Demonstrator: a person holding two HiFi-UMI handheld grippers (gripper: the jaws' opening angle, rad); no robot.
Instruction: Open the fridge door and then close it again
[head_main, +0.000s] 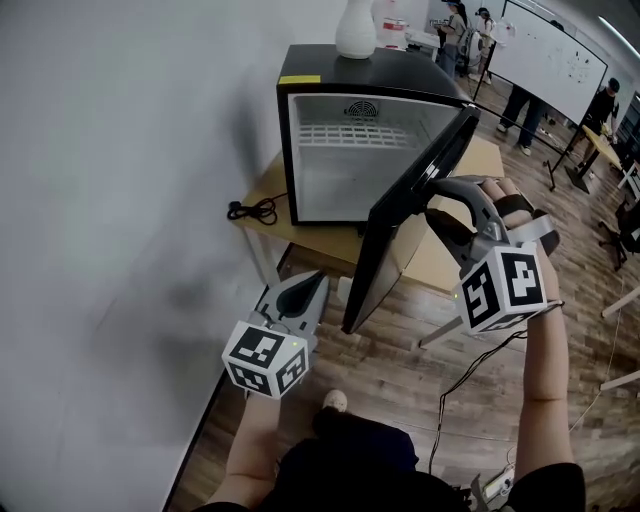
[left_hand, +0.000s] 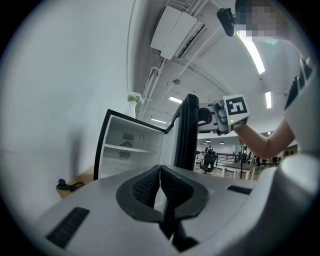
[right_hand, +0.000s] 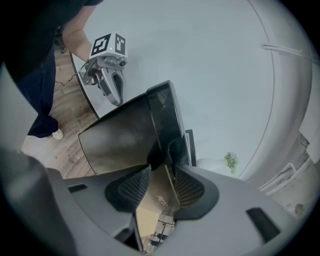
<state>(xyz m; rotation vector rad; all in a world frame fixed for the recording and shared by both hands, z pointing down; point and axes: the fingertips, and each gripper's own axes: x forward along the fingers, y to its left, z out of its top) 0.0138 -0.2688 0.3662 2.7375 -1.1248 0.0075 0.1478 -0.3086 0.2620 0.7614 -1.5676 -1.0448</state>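
Overhead, head view: black fridge (head_main: 340, 150) upright on the table (head_main: 300, 240), toward its left edge, cavity facing the person. Fridge door (head_main: 400, 230) swung out, long axis vertical. White vase (head_main: 355, 30) on the fridge top. Coiled cable (head_main: 252, 210) at the table's left edge.

Left gripper view only: left gripper (left_hand: 159, 172) with pads meeting; white shelf (left_hand: 131, 148) inside the cavity; door seen edge-on.

Right gripper view only: right gripper (right_hand: 162, 182) clamped across the door's free edge, dark outer face to its left; left gripper beyond, well apart.
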